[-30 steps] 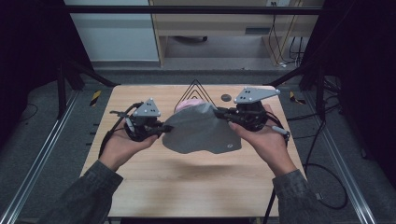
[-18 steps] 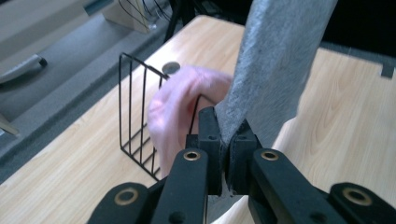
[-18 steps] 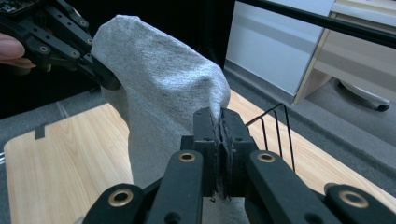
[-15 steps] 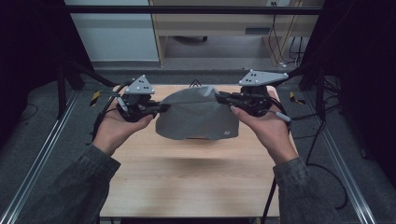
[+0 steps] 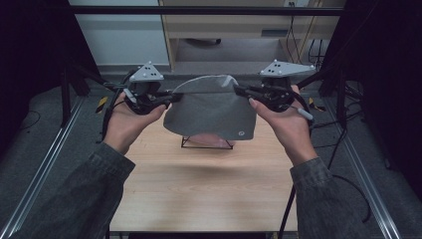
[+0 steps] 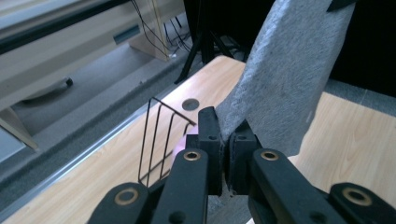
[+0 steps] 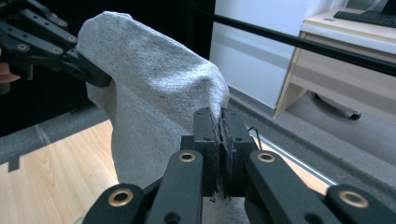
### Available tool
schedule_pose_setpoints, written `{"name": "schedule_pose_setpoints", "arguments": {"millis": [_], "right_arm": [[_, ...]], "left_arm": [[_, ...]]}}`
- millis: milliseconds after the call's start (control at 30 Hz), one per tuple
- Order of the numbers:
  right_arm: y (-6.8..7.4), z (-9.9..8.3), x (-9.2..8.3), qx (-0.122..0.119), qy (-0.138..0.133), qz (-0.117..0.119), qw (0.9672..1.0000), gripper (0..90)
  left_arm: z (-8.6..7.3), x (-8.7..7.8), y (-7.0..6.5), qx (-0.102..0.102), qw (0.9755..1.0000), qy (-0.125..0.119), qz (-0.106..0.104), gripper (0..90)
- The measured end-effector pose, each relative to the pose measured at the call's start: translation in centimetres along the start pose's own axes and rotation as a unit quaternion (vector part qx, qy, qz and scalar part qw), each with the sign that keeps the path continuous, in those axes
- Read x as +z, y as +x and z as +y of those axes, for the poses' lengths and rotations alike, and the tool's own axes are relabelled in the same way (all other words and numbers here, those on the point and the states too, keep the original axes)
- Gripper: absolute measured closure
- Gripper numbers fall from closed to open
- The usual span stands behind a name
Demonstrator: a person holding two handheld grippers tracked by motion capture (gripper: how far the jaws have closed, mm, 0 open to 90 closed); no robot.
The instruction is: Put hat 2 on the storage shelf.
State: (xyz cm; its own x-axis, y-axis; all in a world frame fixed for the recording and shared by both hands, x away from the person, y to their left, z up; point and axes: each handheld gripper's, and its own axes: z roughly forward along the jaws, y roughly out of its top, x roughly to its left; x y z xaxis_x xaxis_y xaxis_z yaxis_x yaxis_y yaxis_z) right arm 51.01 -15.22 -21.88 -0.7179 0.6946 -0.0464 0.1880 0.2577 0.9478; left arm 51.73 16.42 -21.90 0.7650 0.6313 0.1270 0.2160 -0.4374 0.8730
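The grey cloth (image 5: pixel 211 112) hung in the air between the two hands, above the far part of the table (image 5: pixel 199 194) and clear of its surface. The left tool (image 5: pixel 171 97) pinched one top corner, the right tool (image 5: pixel 239 90) the other, each with its jaws pressed together on the fabric. Behind the cloth stood a wire rack (image 5: pixel 206 143) with something pink inside. Lifting and spreading looked done; laying or folding it seemed left.

High view overhead, forward-down; claw views close, share cloth (image 5: pixel 209 107)
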Motion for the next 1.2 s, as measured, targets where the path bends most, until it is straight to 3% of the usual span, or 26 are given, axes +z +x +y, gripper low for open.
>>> {"name": "schedule_pose_setpoints", "arguments": {"millis": [267, 400, 633, 1033, 1200], "right_arm": [[-1.6, 1.9, 0.3, 0.008, -0.025, -0.018, 0.9995, 86.8], [-2.7, 2.3, 0.8, 0.016, -0.037, -0.023, 0.9989, 86.8], [-4.1, 2.2, 2.2, 0.02, -0.052, -0.047, 0.9974, 86.8], [-6.7, 2.3, 3.8, 0.035, -0.066, -0.051, 0.9959, 86.7], [-7.3, 2.0, 4.7, 0.04, -0.065, -0.052, 0.9957, 86.7]], "left_arm": [[2.3, 0.4, 1.0, -0.005, 0.9992, -0.036, 0.017, 86.6], [3.1, 0.9, 1.7, -0.005, 0.9988, -0.042, 0.022, 86.6], [3.3, 2.9, 2.9, -0.013, 0.9981, -0.05, 0.032, 86.6], [4.3, 4.5, 4.5, -0.012, 0.9958, -0.078, 0.046, 86.4], [4.0, 5.3, 5.1, -0.014, 0.9958, -0.075, 0.049, 86.4]]}}
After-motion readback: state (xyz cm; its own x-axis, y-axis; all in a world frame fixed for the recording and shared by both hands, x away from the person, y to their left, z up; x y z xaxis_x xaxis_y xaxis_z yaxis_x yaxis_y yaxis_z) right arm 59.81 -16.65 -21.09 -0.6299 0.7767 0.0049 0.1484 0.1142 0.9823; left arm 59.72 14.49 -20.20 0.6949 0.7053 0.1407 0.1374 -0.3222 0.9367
